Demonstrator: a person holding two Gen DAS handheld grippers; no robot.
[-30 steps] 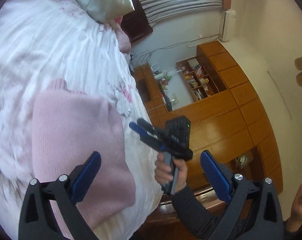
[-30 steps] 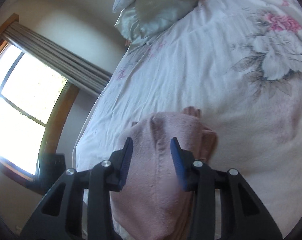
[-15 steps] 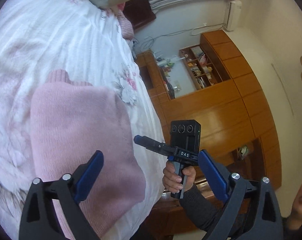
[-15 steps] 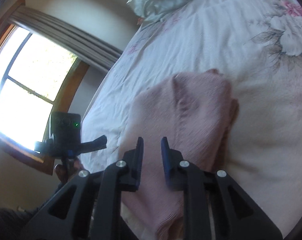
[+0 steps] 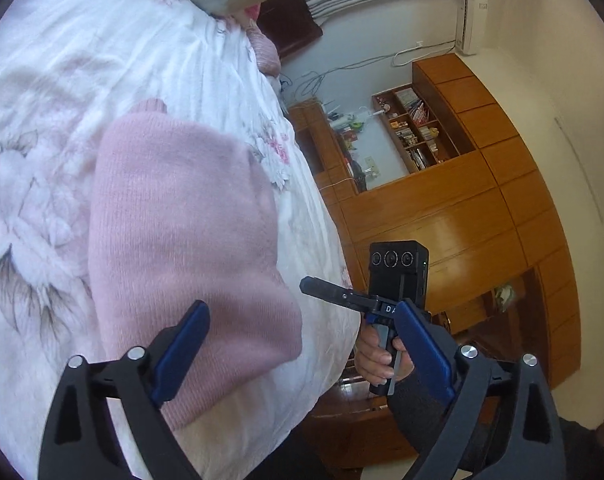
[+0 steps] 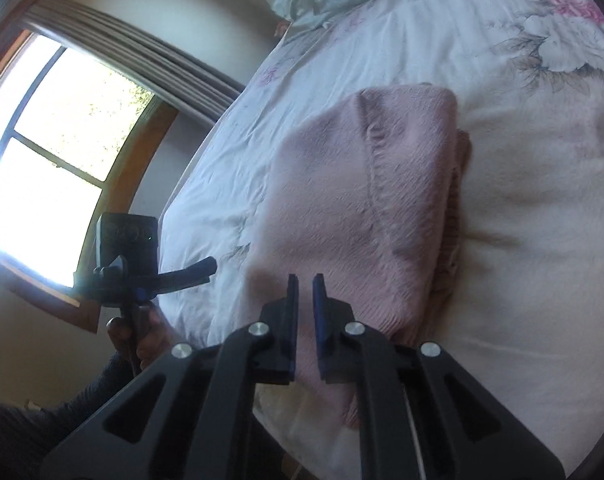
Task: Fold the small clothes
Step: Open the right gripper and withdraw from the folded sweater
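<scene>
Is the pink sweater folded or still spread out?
Folded: the pink sweater lies as a compact bundle on the bed, with doubled layers showing along its right edge.

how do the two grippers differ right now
The left gripper has its jaws spread wide; the right gripper has them nearly closed, with only a thin gap. In its own view the left frames the near edge of the pink sweater and the bed edge; the right points at the sweater's near end. Both have black frames with blue pads, are hand-held, and grip nothing.
</scene>
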